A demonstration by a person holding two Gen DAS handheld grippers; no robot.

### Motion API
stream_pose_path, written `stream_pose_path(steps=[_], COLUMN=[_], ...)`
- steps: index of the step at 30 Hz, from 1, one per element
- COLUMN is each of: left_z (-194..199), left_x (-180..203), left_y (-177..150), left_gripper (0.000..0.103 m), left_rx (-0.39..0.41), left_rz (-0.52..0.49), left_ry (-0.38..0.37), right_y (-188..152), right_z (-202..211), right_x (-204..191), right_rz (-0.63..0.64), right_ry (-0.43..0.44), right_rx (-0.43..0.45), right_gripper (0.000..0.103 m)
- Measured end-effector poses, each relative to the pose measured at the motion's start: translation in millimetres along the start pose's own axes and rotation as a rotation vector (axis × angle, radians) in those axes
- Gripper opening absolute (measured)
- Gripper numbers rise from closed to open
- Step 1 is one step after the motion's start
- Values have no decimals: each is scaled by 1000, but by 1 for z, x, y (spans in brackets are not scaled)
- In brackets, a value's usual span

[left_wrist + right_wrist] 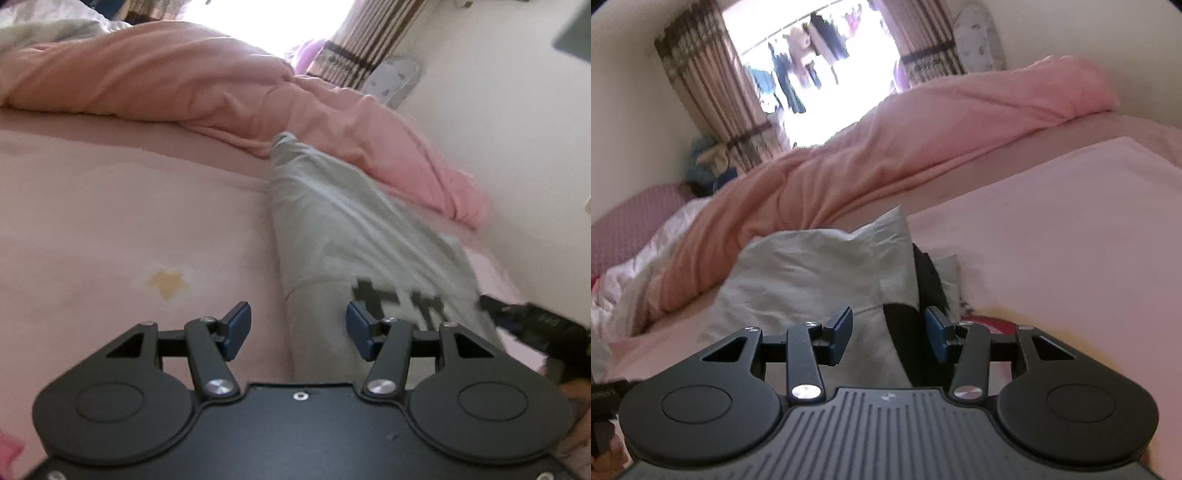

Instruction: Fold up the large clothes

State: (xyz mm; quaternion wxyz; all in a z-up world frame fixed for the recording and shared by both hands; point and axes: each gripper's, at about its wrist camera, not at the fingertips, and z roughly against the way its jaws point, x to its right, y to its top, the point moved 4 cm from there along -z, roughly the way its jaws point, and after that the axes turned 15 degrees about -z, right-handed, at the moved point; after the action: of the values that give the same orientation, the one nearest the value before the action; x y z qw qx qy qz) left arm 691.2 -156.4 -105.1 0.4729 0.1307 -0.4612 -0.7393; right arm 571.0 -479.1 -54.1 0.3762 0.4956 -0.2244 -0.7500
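Two grippers hang over the bed [110,206], and neither has cloth in it. Your left gripper [298,330] has its fingers well apart, sitting above the near left edge of the shirt [351,221], which lies in a long grey strip on the sheet, running away toward the quilt [184,85]. To its right, your right gripper [888,334] is also spread wide, low over the shirt's bunched end with a dark print [929,273] just ahead.

The risks, as I judge them:
- If you close the left gripper where it hovers, one pad may catch the sheet as well as the shirt edge, and the sheet lifts with the fold.
- The shirt is rumpled at the right gripper's end; pinching a single layer there would let the lower layers slide out and skew the fold.
- The far tip of the shirt touches the quilt, so a pull could drag it under that heap.
- Both views are blurred, so the exact hem is hard to pick.

No containers show in either view; the shirt lies loose on the bed.
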Motion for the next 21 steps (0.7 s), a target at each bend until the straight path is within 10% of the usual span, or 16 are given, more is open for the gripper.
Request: stream_pose_path(steps=[5, 8, 17, 21], left_z=[-31, -41, -69, -49], left_x=[-2, 1, 14, 19], left_y=[19, 25, 34, 39], left_gripper=[57, 48, 45, 39], left_rx=[10, 12, -16, -23], left_rz=[28, 61, -132, -122], left_ry=[-64, -92, 9, 48], right_y=[1, 5, 0, 2], right_z=[-22, -22, -38, -10], right_x=[-16, -15, 10, 3], right_rz=[33, 8, -33, -36], right_ry=[0, -33, -126, -106], right_rx=[13, 30, 39, 30], right_gripper=[64, 6, 5, 22])
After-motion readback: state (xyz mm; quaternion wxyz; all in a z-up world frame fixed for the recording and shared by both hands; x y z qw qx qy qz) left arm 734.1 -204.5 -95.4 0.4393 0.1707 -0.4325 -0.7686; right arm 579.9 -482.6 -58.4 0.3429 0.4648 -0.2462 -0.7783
